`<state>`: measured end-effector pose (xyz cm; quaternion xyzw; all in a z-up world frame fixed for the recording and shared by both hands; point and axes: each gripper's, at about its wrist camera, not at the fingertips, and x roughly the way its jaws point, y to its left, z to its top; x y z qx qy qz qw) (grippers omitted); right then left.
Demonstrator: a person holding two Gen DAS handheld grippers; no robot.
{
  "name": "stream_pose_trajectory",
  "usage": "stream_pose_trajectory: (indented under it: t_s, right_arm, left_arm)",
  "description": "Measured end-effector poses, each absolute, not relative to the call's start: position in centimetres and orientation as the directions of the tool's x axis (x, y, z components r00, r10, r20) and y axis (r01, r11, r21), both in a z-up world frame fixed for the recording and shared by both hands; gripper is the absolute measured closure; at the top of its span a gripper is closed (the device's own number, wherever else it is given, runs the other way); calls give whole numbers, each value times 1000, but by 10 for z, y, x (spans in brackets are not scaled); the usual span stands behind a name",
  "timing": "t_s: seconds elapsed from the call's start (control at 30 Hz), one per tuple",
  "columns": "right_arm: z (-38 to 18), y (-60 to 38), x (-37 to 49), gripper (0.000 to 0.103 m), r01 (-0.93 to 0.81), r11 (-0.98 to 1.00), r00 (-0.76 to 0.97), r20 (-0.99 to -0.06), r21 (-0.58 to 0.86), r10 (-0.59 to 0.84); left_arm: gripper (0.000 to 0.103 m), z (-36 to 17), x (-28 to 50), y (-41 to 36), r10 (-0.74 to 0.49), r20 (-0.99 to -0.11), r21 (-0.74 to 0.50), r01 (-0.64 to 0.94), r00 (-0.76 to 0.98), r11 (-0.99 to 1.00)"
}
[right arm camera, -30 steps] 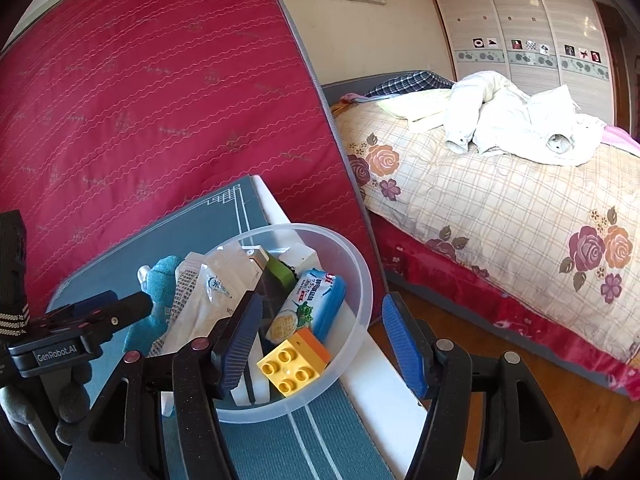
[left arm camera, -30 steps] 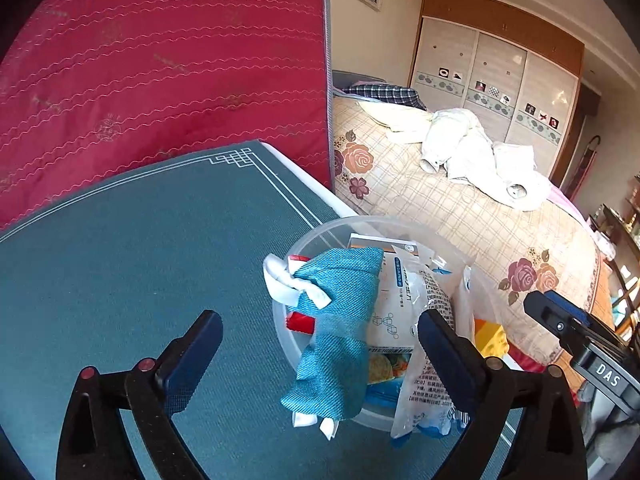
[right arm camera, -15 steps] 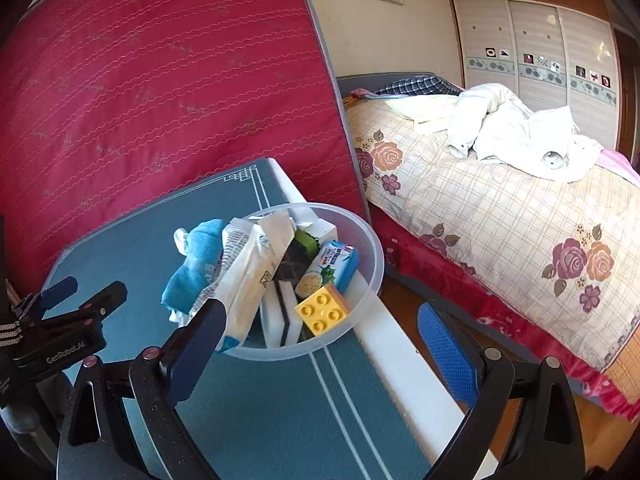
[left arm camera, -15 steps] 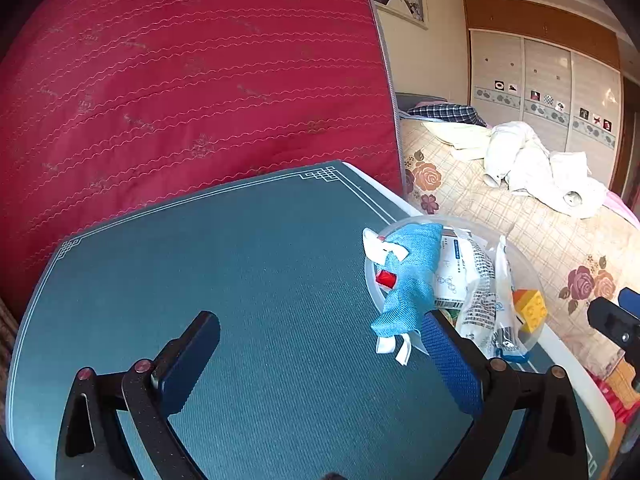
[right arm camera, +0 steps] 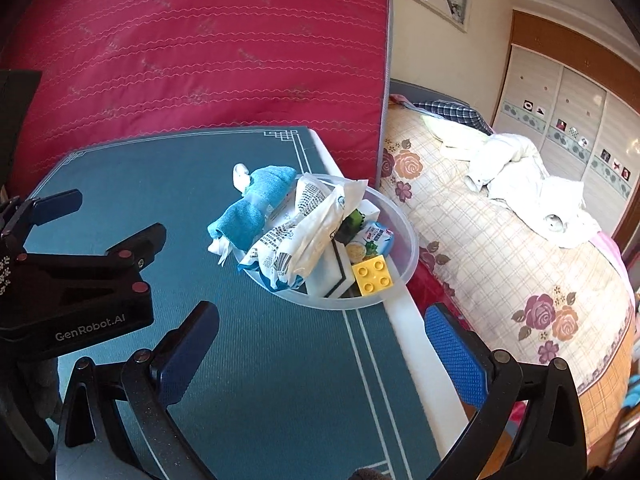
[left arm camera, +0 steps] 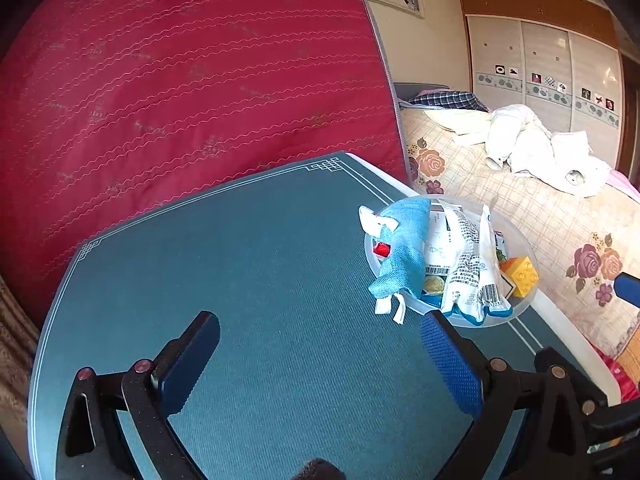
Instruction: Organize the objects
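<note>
The bowl (right arm camera: 404, 236) sits on the table (right arm camera: 256, 360) at its right edge, near the far corner. In the bowl lie a cloth (right arm camera: 252, 212) draped over the left rim, packets (right arm camera: 304, 232) in the middle and a toy brick (right arm camera: 374, 276) at the near right. A mattress (right arm camera: 200, 48) stands behind the table; a bed (right arm camera: 500, 248) lies to the right.

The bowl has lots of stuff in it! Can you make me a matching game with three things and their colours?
Things:
1. toy brick
2. cloth
3. bowl

Colours:
a. see-through
b. yellow
c. light blue

Right pairs: 1-b, 2-c, 3-a
</note>
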<state>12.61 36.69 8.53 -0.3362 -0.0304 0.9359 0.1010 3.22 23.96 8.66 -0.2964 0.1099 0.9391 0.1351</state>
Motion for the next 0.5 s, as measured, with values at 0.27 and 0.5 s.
stream_pose_trajectory:
  t_s: [0.27,0.5]
  right_arm:
    - [77,387,118,0,-207,-976,-731,-652,-70,202]
    - [70,387,113,0,-231,-968,-733,-638,-94,236]
  left_arm:
    - [0,80,34,243,201,-607,129,-345,-769,-930]
    - [0,77,37,246,202,-613,139,-356,-764,-924]
